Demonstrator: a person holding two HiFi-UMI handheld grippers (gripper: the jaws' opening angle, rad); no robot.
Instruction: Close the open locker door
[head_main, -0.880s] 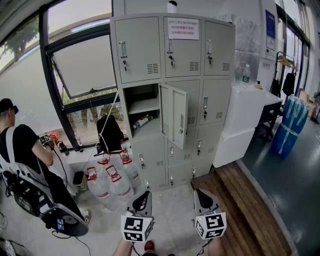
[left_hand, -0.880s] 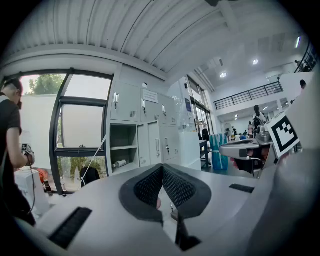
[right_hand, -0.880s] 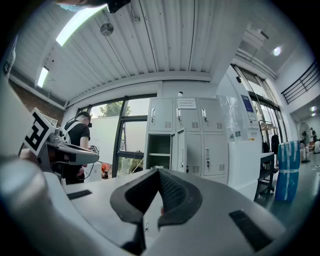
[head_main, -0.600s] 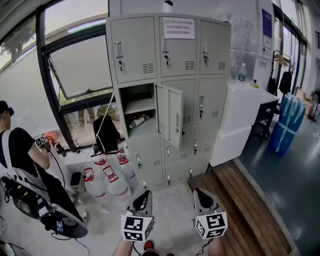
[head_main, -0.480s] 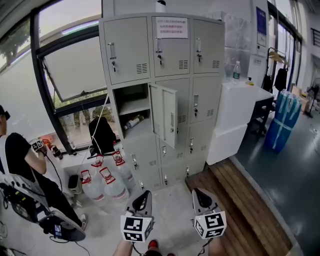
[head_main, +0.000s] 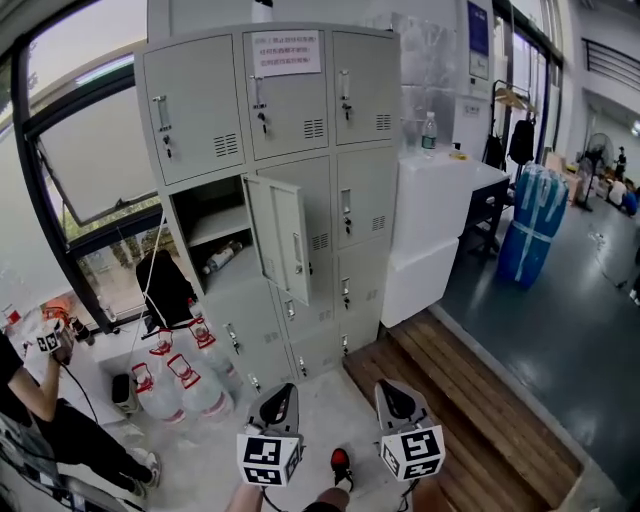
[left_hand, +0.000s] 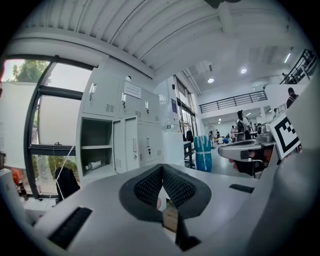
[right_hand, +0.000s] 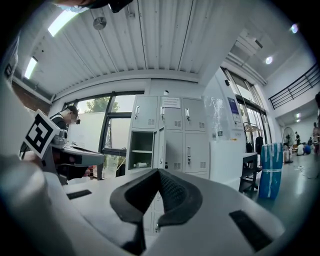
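One grey metal locker door stood open. Four clear plastic water jugs with red handles were on the floor. There were two grippers, the left gripper and the right gripper, and one white paper notice.

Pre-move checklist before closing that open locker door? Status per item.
1. Target: one locker door stands open, swung outward: ok.
2. Closing path: a bottle lies in the open compartment, seemingly fully inside: ok.
3. Left gripper jaws together, nothing held: ok.
4. Right gripper jaws together, nothing held: ok.
5. Door in reach: both grippers are well short of the lockers: not ok.
6. Floor ahead: water jugs stand left of the direct line: ok.
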